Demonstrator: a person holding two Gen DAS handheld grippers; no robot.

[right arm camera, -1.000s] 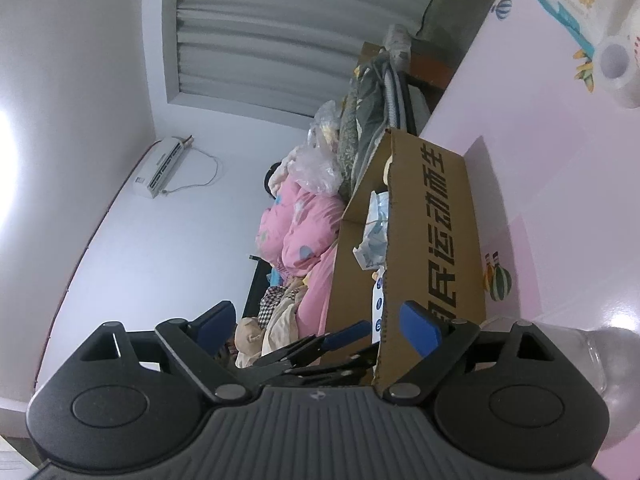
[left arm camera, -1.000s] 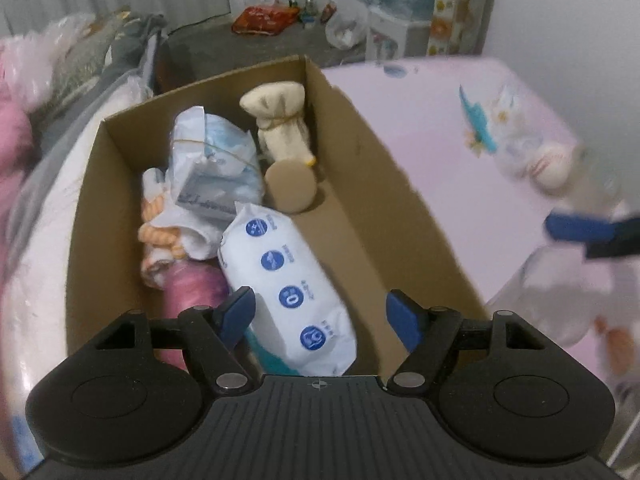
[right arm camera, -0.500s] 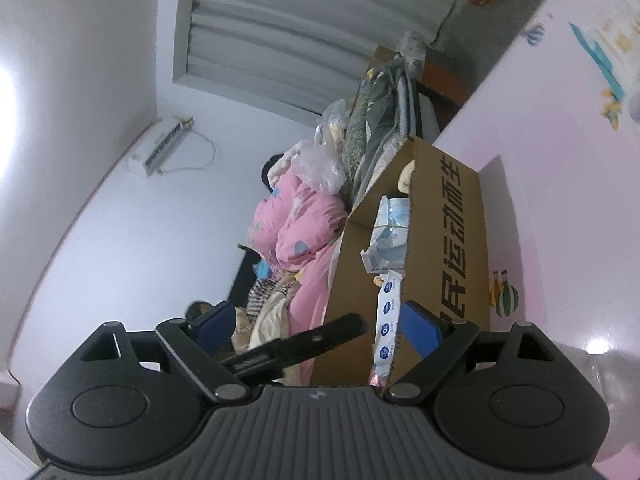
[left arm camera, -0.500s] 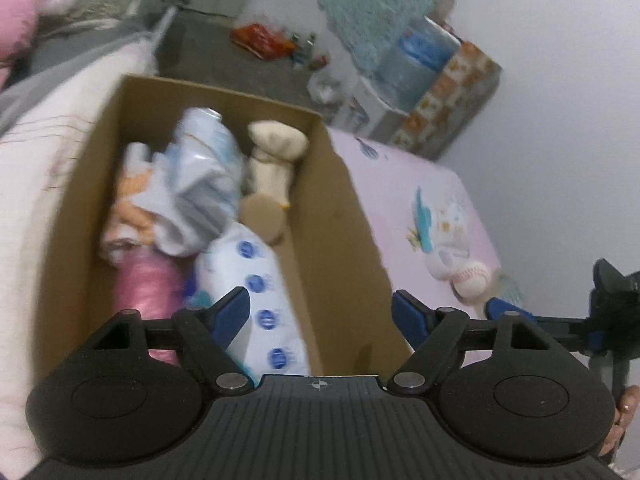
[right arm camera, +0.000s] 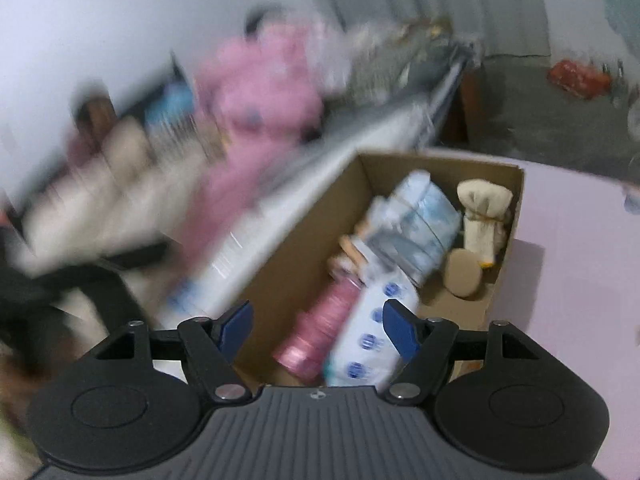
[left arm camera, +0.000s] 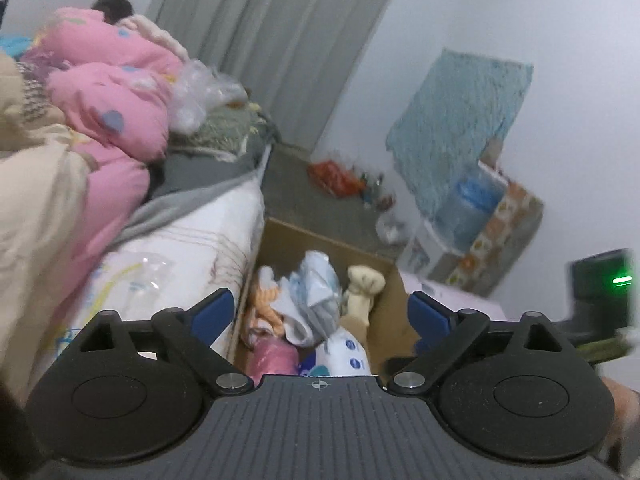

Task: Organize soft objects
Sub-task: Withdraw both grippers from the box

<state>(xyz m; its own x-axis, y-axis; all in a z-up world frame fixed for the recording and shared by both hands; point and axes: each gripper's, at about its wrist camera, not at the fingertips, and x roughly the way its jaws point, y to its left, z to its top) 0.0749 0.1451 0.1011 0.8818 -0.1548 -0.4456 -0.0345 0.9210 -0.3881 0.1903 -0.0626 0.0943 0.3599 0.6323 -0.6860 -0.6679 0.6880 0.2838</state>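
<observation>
An open cardboard box (left arm camera: 384, 276) (right arm camera: 440, 160) holds soft things: a white wipes pack with blue dots (left arm camera: 348, 348) (right arm camera: 368, 340), a pink roll (left arm camera: 276, 356) (right arm camera: 320, 328), a blue-and-white bundle (left arm camera: 316, 280) (right arm camera: 420, 216) and a cream plush piece (left arm camera: 362, 284) (right arm camera: 484, 216). My left gripper (left arm camera: 320, 312) hangs above the box's near end, jaws wide and still opening, nothing between them. My right gripper (right arm camera: 320, 326) hovers over the box too. Its jaws are closing, with only air between the pads.
The box stands on a pale pink table (right arm camera: 580, 260) against a bed piled with a pink quilt (left arm camera: 108, 112). A grey curtain (left arm camera: 280, 40) and a water bottle (left arm camera: 472, 204) stand behind. The other gripper's body (left arm camera: 600, 292) shows at the right edge of the left wrist view.
The left view has lifted from looking down into the box to the bed and room, and its jaws widened. The right view rolled round over the box, blurred, and its jaws narrowed.
</observation>
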